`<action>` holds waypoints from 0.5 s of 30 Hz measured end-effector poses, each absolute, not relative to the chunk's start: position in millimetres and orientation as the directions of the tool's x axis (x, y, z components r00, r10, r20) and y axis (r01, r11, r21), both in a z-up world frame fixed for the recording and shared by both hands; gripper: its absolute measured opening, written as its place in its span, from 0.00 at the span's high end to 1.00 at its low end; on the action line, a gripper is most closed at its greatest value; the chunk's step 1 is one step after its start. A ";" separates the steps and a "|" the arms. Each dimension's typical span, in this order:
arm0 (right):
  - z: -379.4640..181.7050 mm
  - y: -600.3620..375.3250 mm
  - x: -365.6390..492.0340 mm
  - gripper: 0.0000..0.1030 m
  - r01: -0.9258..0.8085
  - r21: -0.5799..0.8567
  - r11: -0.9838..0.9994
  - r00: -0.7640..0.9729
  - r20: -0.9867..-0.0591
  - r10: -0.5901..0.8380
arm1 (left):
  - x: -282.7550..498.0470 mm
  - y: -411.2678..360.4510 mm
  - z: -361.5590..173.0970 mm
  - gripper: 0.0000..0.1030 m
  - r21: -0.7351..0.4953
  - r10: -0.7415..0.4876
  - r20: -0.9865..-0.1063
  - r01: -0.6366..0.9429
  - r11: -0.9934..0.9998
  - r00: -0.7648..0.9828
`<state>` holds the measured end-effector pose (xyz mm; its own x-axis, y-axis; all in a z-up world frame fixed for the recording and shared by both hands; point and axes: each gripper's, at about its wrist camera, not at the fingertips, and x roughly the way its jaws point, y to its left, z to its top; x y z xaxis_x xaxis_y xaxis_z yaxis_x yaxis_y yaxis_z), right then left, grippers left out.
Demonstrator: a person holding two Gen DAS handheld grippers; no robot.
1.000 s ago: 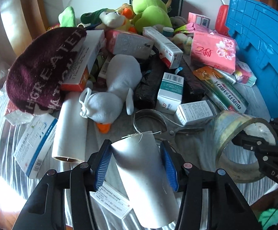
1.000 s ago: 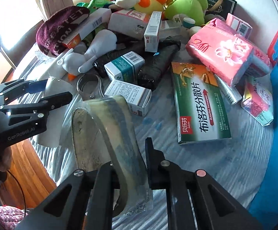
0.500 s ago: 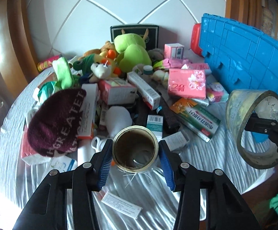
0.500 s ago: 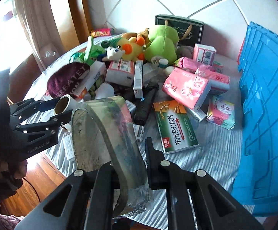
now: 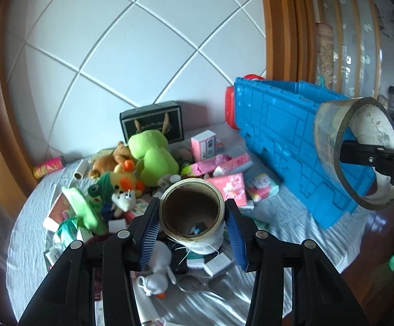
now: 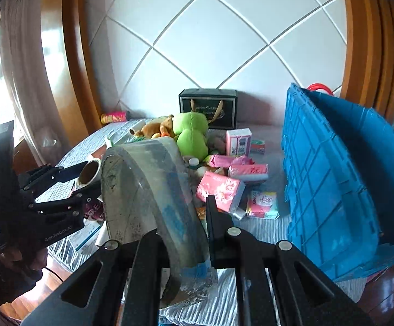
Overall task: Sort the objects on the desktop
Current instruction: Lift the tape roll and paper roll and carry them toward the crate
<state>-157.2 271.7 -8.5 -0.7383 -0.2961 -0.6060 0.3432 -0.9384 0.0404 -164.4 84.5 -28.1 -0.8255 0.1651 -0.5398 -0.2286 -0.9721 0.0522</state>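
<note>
My left gripper (image 5: 192,203) is shut on a white paper roll (image 5: 192,240) with a brown cardboard core, whose open end faces the camera, high above the table. My right gripper (image 6: 182,217) is shut on the wall of a large, dirty clear tape roll (image 6: 148,184), one finger inside the ring and one outside. In the left wrist view the tape roll (image 5: 330,135) hangs at the right, in front of the blue crate (image 5: 278,135). The right wrist view shows my left gripper (image 6: 85,179) with the white roll (image 6: 89,172) at the left, a hand behind it.
The blue crate (image 6: 332,176) stands tilted at the right of the cloth-covered table (image 6: 264,231). On the table lie a green plush (image 5: 153,154), pink tissue packs (image 6: 220,190), medicine boxes, a white duck plush (image 5: 156,282) and scissors (image 5: 197,288). A black box (image 6: 207,106) stands against the tiled wall.
Both grippers have risen well above the table with their rolls in them. Both views have tipped upward, so the wall and the whole crate now show.
</note>
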 end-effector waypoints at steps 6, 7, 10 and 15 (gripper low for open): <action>38.8 317.7 -144.1 0.89 0.232 0.048 -0.971 -0.826 -0.518 -0.223 | -158.8 115.8 24.0 0.56 0.032 0.291 -0.456 -0.343 -0.939 -0.841; 47.5 327.9 -140.8 0.89 0.213 0.051 -0.976 -0.841 -0.500 -0.209 | -158.5 125.5 33.3 0.56 0.030 0.310 -0.442 -0.359 -0.933 -0.842; 72.7 367.3 -132.2 0.89 0.140 0.064 -0.988 -0.875 -0.459 -0.154 | -158.3 159.4 61.2 0.56 0.028 0.367 -0.400 -0.411 -0.911 -0.840; 100.7 442.1 -130.4 0.89 0.038 0.076 -0.996 -0.901 -0.429 -0.067 | -160.8 234.7 98.3 0.56 0.054 0.428 -0.348 -0.474 -0.879 -0.834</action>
